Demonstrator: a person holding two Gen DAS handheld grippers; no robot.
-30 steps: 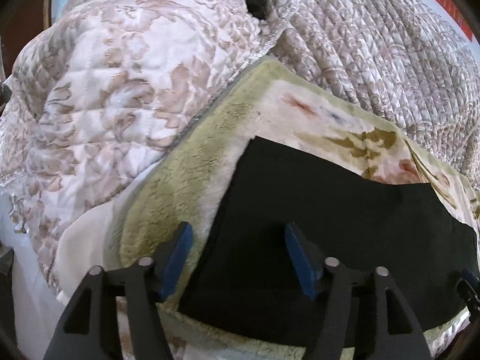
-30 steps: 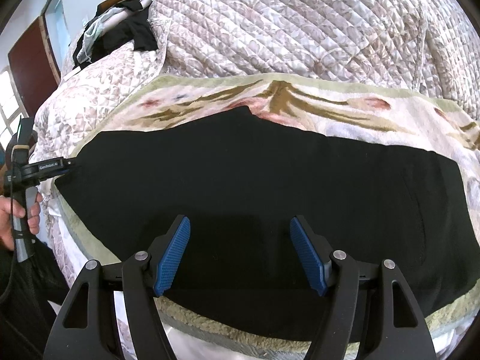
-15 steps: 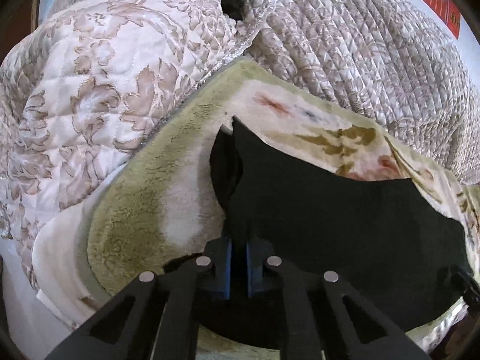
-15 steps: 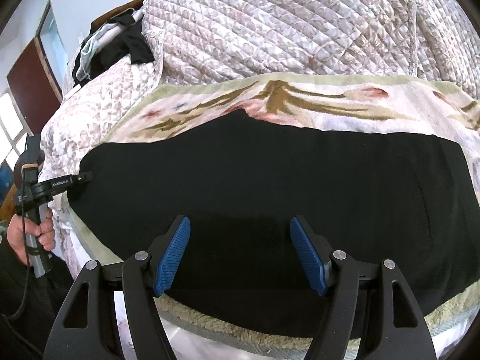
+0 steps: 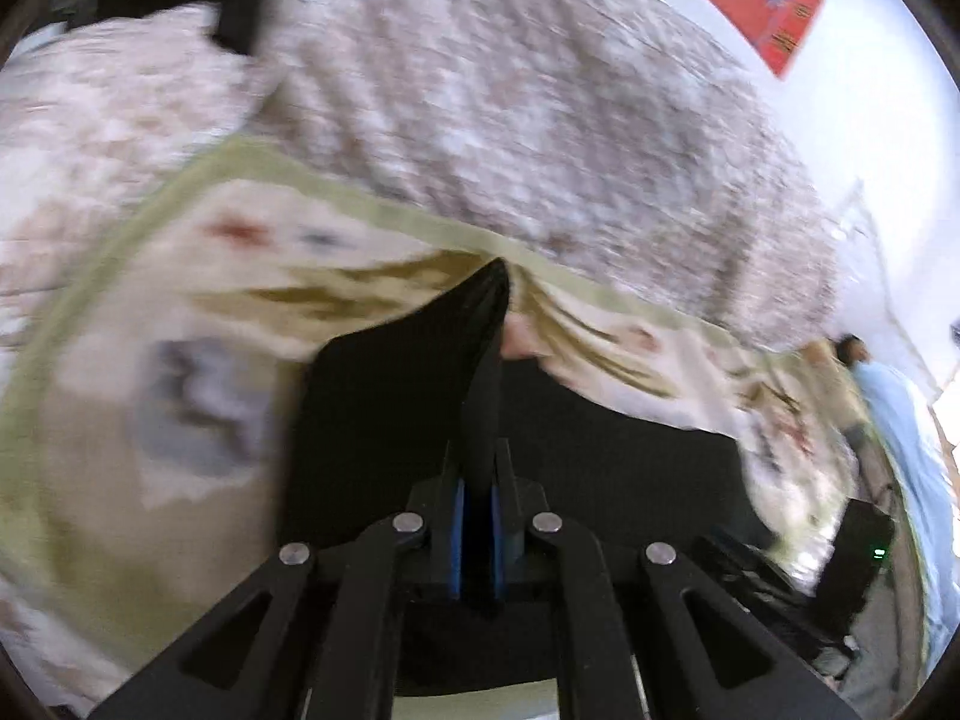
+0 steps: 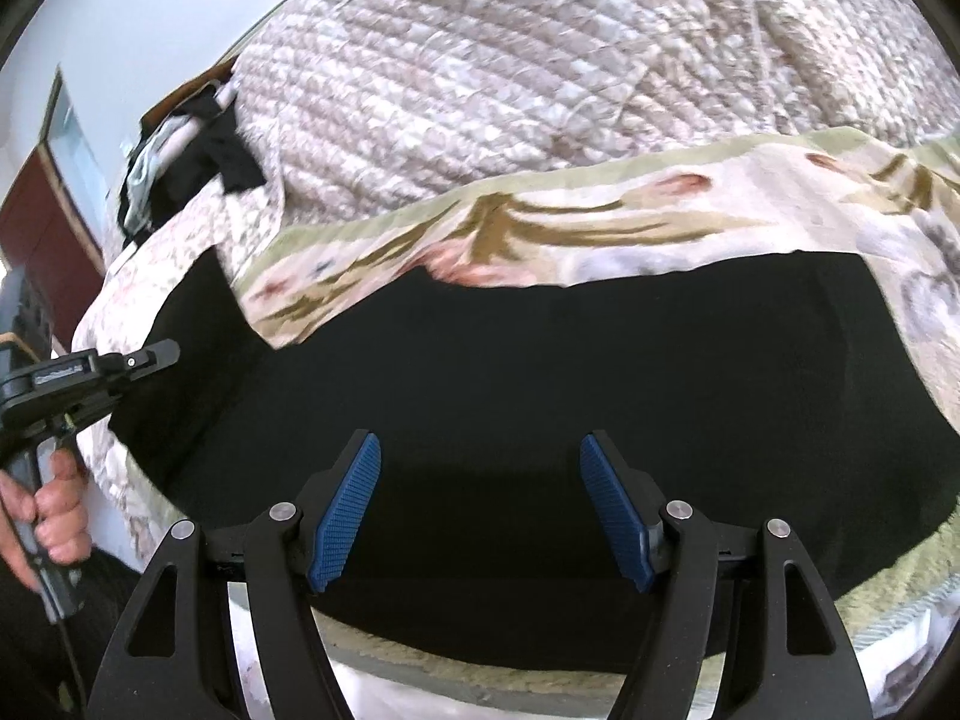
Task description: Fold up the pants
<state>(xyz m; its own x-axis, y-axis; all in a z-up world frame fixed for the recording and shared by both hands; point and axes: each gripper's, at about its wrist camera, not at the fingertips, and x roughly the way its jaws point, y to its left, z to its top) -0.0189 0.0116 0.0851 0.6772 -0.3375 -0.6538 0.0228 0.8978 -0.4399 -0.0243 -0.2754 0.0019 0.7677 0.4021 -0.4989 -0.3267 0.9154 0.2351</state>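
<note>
The left gripper (image 5: 474, 531), spread a second earlier, had clamped the left end of the black pants (image 6: 540, 372) and raised it off the floral blanket (image 6: 660, 204), starting the fold. The right gripper (image 6: 480, 510) hovered released above the pants' near edge.

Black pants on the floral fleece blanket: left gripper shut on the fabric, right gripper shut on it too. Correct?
Not quite. The right gripper is open: in the right wrist view its blue pads stand wide apart above the black pants, gripping nothing. The left gripper is shut on the fabric, which lies on the floral fleece blanket.
</note>
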